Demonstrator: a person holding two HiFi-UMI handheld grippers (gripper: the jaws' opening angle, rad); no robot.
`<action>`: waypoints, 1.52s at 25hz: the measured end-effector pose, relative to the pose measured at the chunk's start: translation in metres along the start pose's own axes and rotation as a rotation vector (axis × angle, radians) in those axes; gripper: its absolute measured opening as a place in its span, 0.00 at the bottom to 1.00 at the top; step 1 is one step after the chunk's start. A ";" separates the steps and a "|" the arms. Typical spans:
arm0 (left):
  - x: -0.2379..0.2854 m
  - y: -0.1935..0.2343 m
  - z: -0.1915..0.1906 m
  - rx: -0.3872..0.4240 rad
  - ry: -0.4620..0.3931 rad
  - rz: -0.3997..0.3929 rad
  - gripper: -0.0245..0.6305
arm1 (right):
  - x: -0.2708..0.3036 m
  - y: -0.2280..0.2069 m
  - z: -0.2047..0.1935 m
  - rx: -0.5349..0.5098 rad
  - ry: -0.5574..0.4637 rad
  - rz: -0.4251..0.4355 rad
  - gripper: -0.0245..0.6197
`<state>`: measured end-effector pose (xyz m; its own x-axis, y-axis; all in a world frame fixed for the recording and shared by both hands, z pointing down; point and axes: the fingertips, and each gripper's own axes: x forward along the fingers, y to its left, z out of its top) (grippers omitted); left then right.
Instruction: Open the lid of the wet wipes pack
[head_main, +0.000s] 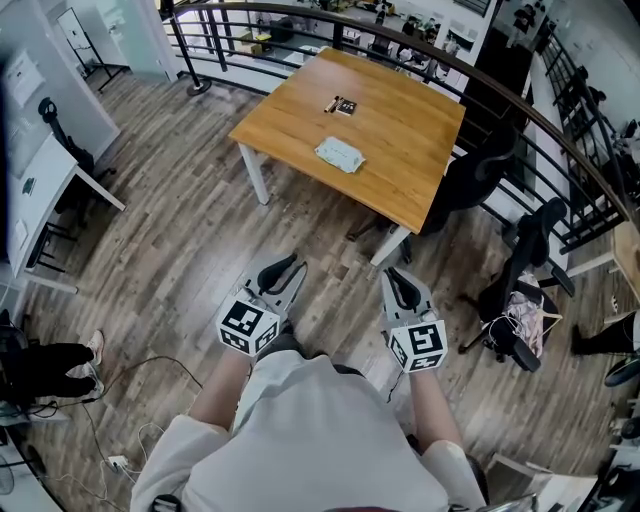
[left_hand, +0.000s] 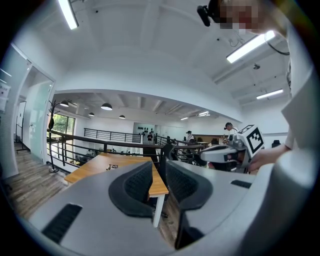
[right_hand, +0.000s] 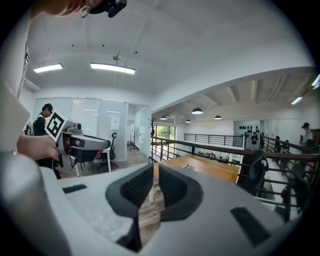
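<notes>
Left gripper (head_main: 283, 270) is out front at waist height, jaws a narrow gap apart, nothing between them. Right gripper (head_main: 398, 283) sits just alongside, same story: a slim gap, empty. Both point across the wooden floor (head_main: 190, 250) toward the table (head_main: 400, 130), and there lies the wet wipes pack (head_main: 339, 154), flat near the middle, well apart from both tools. A small dark item (head_main: 343, 105) sits beyond it. The job now, I'd say: walk in, pin the pack with one gripper, nip the lid's edge with the other, lift gently
</notes>
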<state>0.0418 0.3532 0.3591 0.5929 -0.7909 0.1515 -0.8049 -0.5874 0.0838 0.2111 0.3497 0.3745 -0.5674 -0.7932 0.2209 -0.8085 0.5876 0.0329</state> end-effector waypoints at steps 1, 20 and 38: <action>0.002 0.001 0.000 -0.002 0.001 -0.001 0.16 | 0.002 -0.002 -0.001 0.002 0.003 -0.001 0.07; 0.088 0.118 0.022 0.025 0.015 -0.122 0.16 | 0.133 -0.034 0.029 -0.002 0.040 -0.063 0.07; 0.155 0.230 0.030 0.030 0.051 -0.248 0.17 | 0.252 -0.052 0.045 0.019 0.095 -0.151 0.07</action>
<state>-0.0505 0.0902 0.3724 0.7698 -0.6124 0.1800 -0.6333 -0.7681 0.0953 0.1031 0.1125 0.3849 -0.4230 -0.8529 0.3059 -0.8867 0.4591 0.0539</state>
